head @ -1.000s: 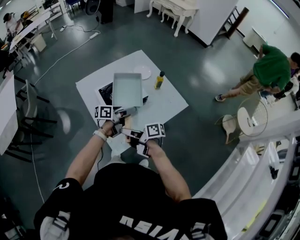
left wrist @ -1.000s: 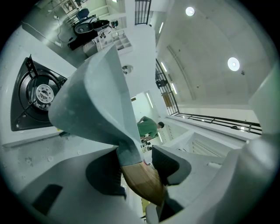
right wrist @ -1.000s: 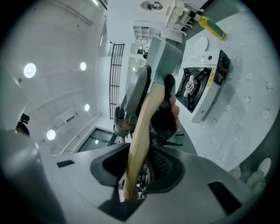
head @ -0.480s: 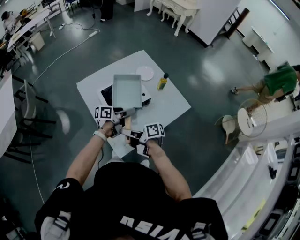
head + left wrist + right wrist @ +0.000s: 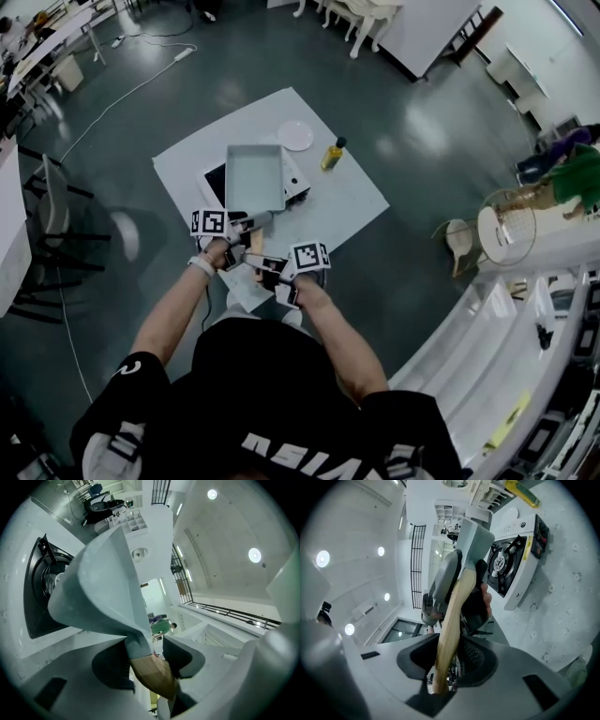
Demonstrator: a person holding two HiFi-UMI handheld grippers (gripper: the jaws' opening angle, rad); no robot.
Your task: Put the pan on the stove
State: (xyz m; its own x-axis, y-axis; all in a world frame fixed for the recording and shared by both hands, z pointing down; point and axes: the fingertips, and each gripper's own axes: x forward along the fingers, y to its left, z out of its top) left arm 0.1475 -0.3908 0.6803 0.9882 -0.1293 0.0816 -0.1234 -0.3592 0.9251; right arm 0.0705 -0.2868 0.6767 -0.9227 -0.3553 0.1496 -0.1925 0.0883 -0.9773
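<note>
Between both sets of jaws sits the wooden handle [image 5: 449, 620]: your left gripper [image 5: 151, 662] is clamped on it close to the pan, and your right gripper [image 5: 449, 663] is clamped on its free end. Beyond them the grey pan [image 5: 255, 178] hangs over the stove [image 5: 512, 566], apparently not yet seated. With the weight so far past your grips, the handle could twist between the pads, tipping the pan or landing it off-centre.

My left tool [image 5: 250, 225] and right tool [image 5: 266, 269] both sit along the handle of the grey rectangular pan [image 5: 255, 178], which covers most of the stove [image 5: 299, 186] on the white bench [image 5: 356, 202]. Beyond the stove stand a white plate [image 5: 295, 135] and a yellow bottle [image 5: 332, 155].
</note>
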